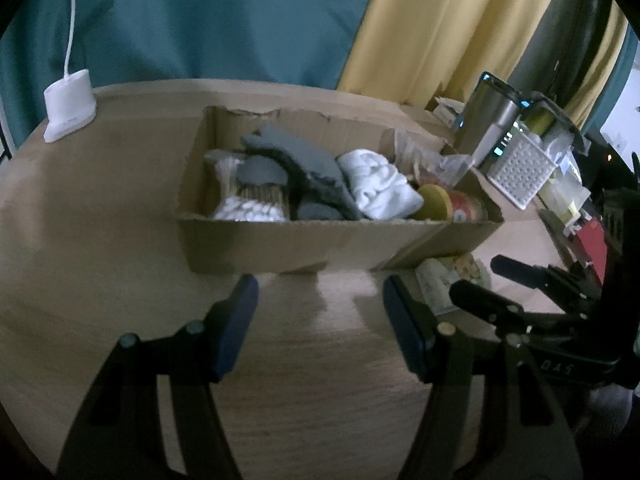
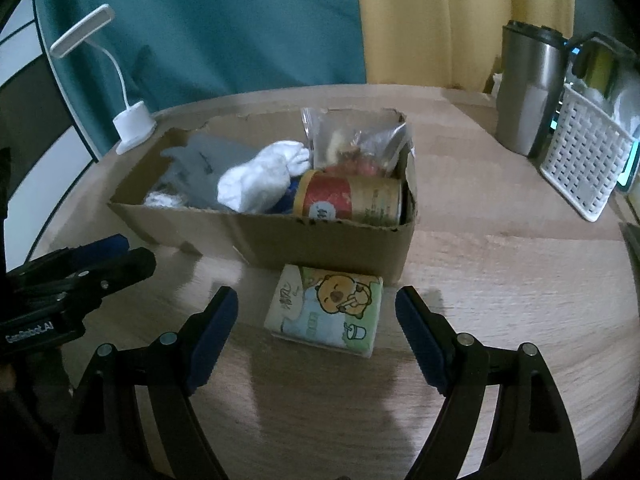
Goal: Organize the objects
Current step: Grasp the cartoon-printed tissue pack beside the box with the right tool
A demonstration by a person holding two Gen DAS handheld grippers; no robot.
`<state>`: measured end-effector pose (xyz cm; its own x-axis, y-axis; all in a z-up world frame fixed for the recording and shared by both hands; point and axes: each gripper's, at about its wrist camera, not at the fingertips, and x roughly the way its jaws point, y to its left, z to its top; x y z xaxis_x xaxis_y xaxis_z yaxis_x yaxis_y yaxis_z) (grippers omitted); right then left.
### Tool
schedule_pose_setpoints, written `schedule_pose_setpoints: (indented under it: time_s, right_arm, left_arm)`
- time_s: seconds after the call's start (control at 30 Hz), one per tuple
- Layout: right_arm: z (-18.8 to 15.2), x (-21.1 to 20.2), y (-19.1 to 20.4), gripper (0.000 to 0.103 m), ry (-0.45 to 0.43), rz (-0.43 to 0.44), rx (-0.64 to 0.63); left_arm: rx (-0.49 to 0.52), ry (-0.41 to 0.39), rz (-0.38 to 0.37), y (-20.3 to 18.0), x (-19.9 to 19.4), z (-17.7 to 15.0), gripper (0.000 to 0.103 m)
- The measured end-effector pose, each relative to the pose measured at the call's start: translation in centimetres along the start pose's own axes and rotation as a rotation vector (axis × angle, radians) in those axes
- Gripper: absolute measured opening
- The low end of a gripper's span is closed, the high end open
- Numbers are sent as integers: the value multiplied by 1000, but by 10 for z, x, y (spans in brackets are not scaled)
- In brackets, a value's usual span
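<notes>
Our right gripper (image 2: pixel 316 320) has its jaws apart and empty, framing the tissue pack (image 2: pixel 325 312) that lies flat on the counter (image 2: pixel 500 280), just in front of the cardboard box (image 2: pixel 280 240). The left gripper (image 1: pixel 320 312) also has its jaws apart, holding nothing, over bare counter before the same box. We judge the pack light, soft and squashy, its plastic wrap a little slick, so we would close across its two long side edges, gently. Inside the box sit a can (image 2: pixel 348 200) on its side, a white cloth (image 2: pixel 260 180), grey fabric (image 2: pixel 208 164) and a snack bag (image 2: pixel 356 140).
</notes>
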<state>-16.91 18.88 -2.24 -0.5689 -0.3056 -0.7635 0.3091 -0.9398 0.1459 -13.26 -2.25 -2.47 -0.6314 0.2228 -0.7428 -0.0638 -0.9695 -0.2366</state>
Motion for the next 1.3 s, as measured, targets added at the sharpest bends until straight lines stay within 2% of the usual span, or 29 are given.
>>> schedule_pose_setpoints:
  time_s: [0.43,0.57,0.63,1.3]
  right_arm:
    - [-3,20,-1,83,57,-18,-3]
    - [-3,24,0,74,65,-27,-9]
    - [-4,26,0,74,70,-31,-12]
    - [-4,0,5,72,11,-15,-15]
  left_arm:
    - [6,40,-6,2,14,-6,66]
    - [10,43,-9,1,15,-5,66]
    - [12,41,-10,1,15,-5,66]
    - [25,7,-18,-3,1,-5,66]
